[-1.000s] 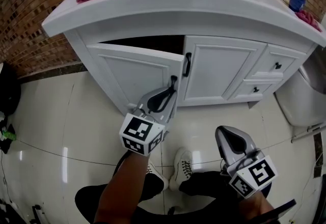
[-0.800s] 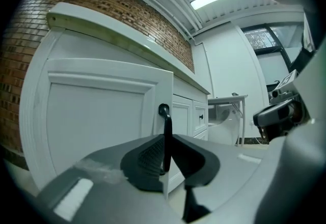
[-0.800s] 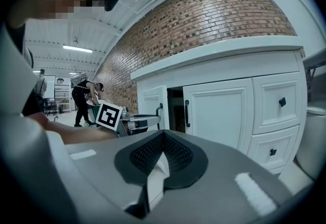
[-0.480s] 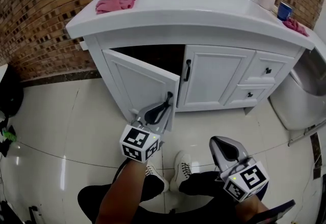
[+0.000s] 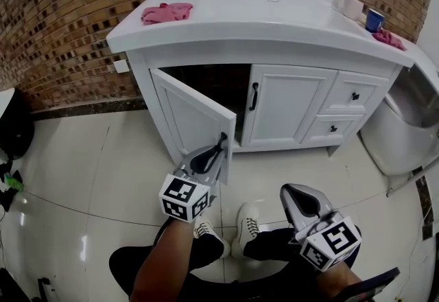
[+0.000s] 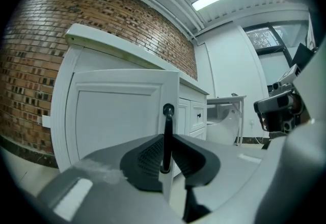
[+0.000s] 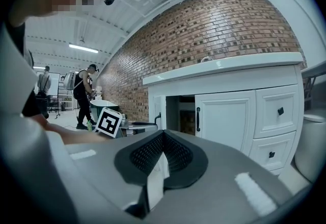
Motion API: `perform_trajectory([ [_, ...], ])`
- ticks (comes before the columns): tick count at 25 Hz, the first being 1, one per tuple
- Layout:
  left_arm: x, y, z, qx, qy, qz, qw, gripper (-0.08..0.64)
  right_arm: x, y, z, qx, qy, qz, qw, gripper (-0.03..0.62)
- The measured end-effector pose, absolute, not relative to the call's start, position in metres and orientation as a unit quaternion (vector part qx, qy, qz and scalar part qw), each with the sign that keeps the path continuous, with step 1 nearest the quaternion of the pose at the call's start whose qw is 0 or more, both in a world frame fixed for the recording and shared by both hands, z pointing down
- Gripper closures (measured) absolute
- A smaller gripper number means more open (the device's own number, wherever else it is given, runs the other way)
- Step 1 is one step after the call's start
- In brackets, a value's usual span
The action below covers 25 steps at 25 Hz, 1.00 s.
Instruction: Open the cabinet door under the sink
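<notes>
The white cabinet under the sink (image 5: 240,16) has its left door (image 5: 195,112) swung well out, with the dark inside showing behind it. My left gripper (image 5: 219,148) is shut on that door's black bar handle (image 5: 221,141). In the left gripper view the handle (image 6: 166,134) stands upright between the pads of the left gripper (image 6: 165,156), whose jaws have just been opening a little while still holding it. The right door (image 5: 291,105) is closed. Low over the floor at the right, my right gripper (image 5: 288,191) is shut and holds nothing; the right gripper view shows the right gripper (image 7: 163,136) aimed at the cabinet.
On the counter lie a pink cloth (image 5: 167,12), a soap bottle (image 5: 348,0), a blue cup (image 5: 374,19) and another pink cloth (image 5: 388,38). Two drawers (image 5: 353,96) sit right of the doors. A white toilet (image 5: 401,122) stands at the far right. My shoes (image 5: 247,222) are on the tiled floor.
The left door has swung further out as my left gripper drew back toward me with the handle. My right gripper has also drawn back slightly. The whole cabinet now looks farther away.
</notes>
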State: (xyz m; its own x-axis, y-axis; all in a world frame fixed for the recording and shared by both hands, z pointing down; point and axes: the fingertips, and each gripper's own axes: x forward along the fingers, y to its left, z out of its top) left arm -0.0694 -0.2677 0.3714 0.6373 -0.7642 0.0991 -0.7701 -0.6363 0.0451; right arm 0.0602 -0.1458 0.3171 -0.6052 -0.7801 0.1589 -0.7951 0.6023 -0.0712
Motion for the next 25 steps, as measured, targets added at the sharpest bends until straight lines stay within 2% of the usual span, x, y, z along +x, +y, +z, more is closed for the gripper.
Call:
perform_trajectory([
  [13, -0.114, -0.229, 0.372, 0.898, -0.438, 0.025, 0.041, 0.509, 0.043, -0.128, 0.318, 0.423, -0.902, 0.071, 0.038, 0.586],
  [25, -0.178, -0.203, 0.372, 0.859, -0.510, 0.016, 0.055, 0.514, 0.044, -0.117, 0.311, 0.409, -0.910, 0.062, 0.029, 0.586],
])
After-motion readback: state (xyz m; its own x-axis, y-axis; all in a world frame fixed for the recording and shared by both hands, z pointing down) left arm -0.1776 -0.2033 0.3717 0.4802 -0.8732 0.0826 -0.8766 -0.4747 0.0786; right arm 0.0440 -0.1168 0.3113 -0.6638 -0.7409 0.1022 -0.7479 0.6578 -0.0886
